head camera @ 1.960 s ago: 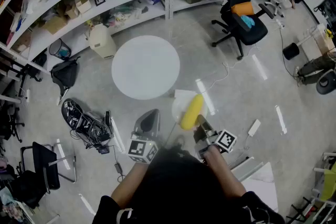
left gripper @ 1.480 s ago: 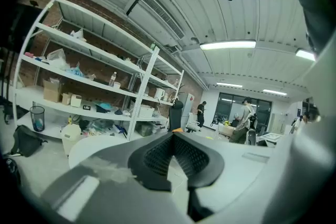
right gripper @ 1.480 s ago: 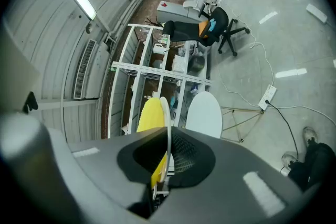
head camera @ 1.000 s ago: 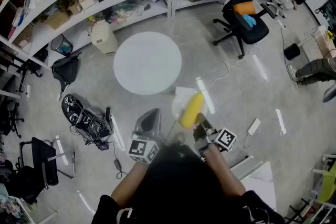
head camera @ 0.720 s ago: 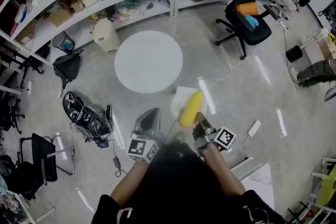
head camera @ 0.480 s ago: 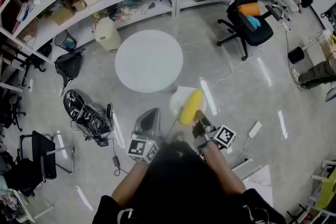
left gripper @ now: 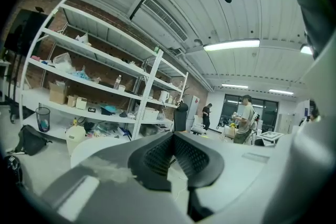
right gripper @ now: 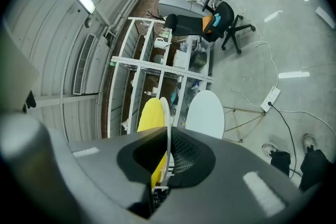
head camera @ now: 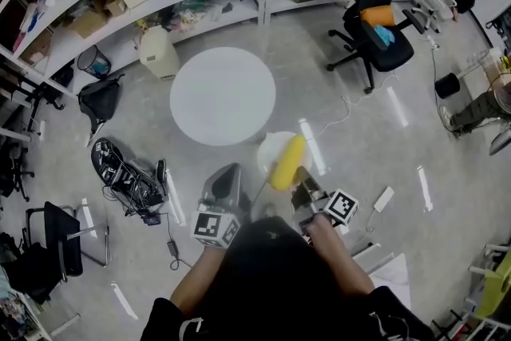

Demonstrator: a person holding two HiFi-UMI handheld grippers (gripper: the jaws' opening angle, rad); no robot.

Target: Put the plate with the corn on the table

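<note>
**Risk: a spill short of the set-down**

Your right gripper (head camera: 303, 188) was clamped on only the rim of the white plate (head camera: 270, 146). The corn cob (head camera: 289, 162) lay loose on it, just short of the round table (head camera: 223, 96). Any wrist roll could have tipped it off. Your left gripper (head camera: 226, 184) was closed and empty.

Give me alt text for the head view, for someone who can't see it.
Seen from above, a person's right gripper grips the rim of a white plate carrying a yellow corn cob, just short of a round white table. The left gripper is empty beside it.
</note>
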